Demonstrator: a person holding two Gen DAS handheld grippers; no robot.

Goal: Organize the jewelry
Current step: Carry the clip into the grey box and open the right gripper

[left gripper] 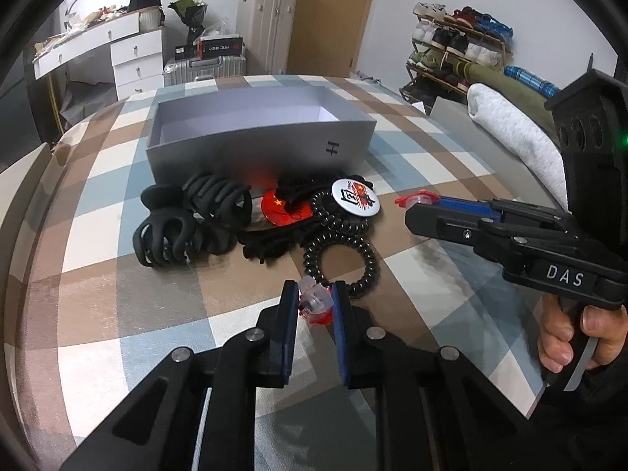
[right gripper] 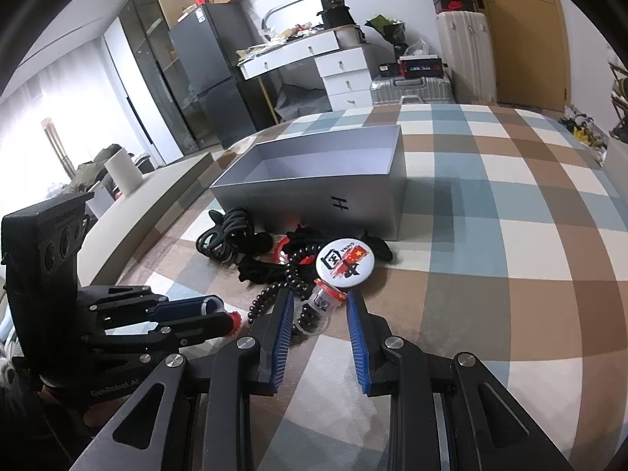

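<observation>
Checkered bed [left gripper: 117, 212]: left gripper [left gripper: 314, 298] jaws pinching clear-red ring; right gripper [right gripper: 320, 306] jaws pinching another. Slippery plastic may pop out before grey box [left gripper: 251, 149].

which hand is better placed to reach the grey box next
Right, probably: the right tongs, a red-clear trinket at their tips, sit nearer the grey box. The left tongs, shut on a second trinket, are farther back behind the coil hair tie.

1 box [left gripper: 251, 149], 2 claw clips [left gripper: 188, 219], 2 badges [left gripper: 355, 199], 2 red-clear rings [left gripper: 316, 301].
</observation>
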